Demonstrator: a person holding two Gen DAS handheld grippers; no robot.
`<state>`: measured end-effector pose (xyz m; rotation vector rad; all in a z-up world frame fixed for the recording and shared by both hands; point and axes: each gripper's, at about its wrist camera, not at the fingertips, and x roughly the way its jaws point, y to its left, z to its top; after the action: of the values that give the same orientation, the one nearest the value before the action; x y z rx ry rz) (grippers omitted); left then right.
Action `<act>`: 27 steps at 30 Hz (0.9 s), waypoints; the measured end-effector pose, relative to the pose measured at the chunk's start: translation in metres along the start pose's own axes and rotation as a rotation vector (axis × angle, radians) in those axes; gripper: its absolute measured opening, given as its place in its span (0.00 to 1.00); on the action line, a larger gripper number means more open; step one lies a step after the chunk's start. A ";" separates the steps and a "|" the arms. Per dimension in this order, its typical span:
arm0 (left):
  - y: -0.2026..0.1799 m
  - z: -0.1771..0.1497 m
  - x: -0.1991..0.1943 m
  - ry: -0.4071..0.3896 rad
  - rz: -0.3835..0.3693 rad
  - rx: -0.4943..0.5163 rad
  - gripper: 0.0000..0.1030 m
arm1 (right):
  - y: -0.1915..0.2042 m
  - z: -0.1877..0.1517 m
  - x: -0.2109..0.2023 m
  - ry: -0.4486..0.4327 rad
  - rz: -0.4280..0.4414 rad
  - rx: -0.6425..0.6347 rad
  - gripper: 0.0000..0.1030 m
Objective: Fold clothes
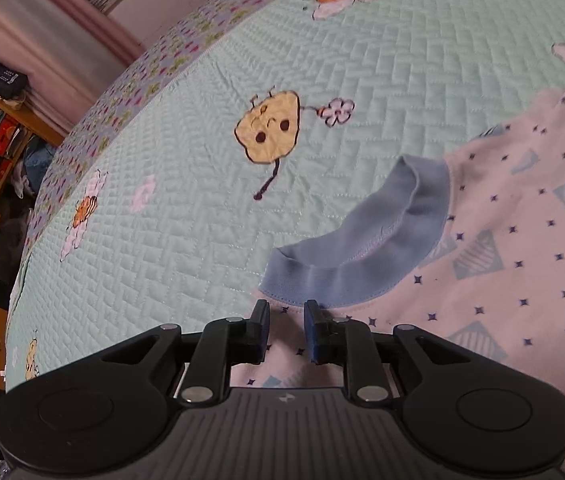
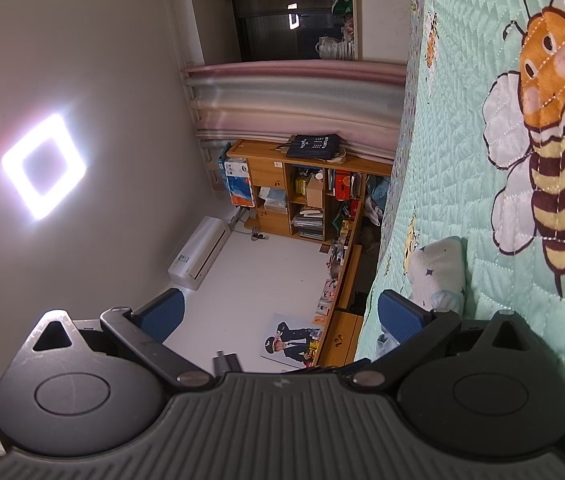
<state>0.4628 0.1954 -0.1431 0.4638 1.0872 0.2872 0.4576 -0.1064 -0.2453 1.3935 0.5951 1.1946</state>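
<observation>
1. The pink cotton garment with small navy stars and pale blue diamond patches [image 1: 522, 248] lies on the mint-green quilted bed cover printed with bees and flowers [image 1: 202, 240], occupying the lower right of the left wrist view.
2. The garment's light blue ribbed neckband [image 1: 362, 248] is curled upward and faces the open part of the bed cover.
3. The left gripper [image 1: 286, 330] points steeply down at the garment edge just below the neckband. Its black fingers [image 1: 260, 332] with blue pads stand slightly apart; pink fabric shows in the gap, but no pad appears to press on it.
4. The right gripper [image 2: 280, 314] is rolled on its side and angled slightly upward toward the room. Its blue-padded fingers [image 2: 398, 316] are spread wide with nothing between them.
5. In the right wrist view, a bunched white-and-blue piece of cloth [image 2: 438, 272] rests on the bed cover beside the right finger; it is possibly part of the same garment.
6. A wooden shelf unit filled with books and boxes [image 2: 306, 192] stands against the far wall.
</observation>
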 end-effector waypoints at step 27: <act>0.020 0.024 -0.053 -0.101 -0.365 -0.363 0.70 | 0.000 -0.002 0.001 -0.002 0.003 0.006 0.99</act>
<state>0.4604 0.1839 -0.0826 -0.0461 0.9733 0.1312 0.4563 -0.1048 -0.2452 1.4012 0.5962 1.1945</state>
